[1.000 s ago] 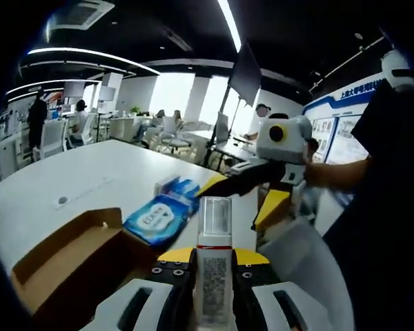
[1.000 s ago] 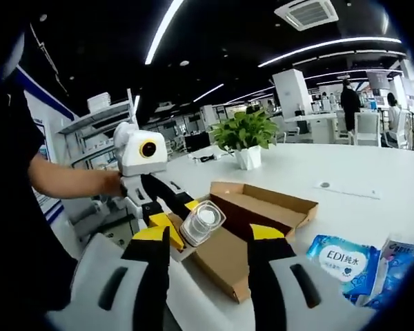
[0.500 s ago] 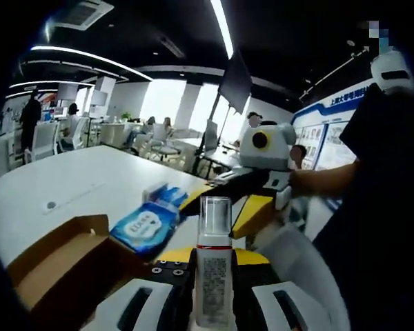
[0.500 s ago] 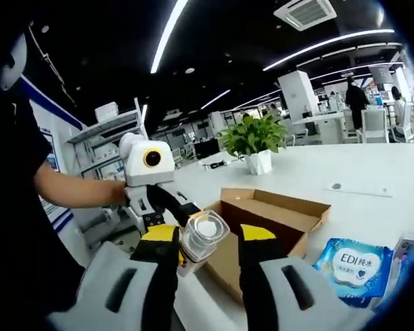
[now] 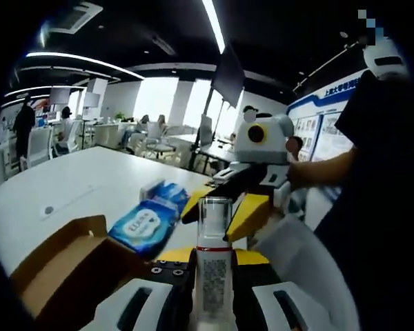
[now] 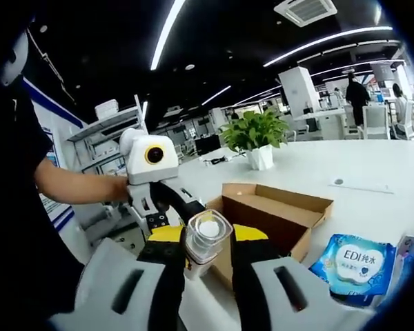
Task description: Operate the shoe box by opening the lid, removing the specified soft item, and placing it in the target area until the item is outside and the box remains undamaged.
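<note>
The left gripper is clamped on a clear-capped bottle, which stands upright between its jaws. In the right gripper view, the right gripper has its jaws closed in around the cap end of the same bottle; whether they touch it cannot be told. The open box lies on the table just beyond both grippers. The blue wipes pack sits on the table right of the right gripper, beside the box. A plant stands farther off.
</note>
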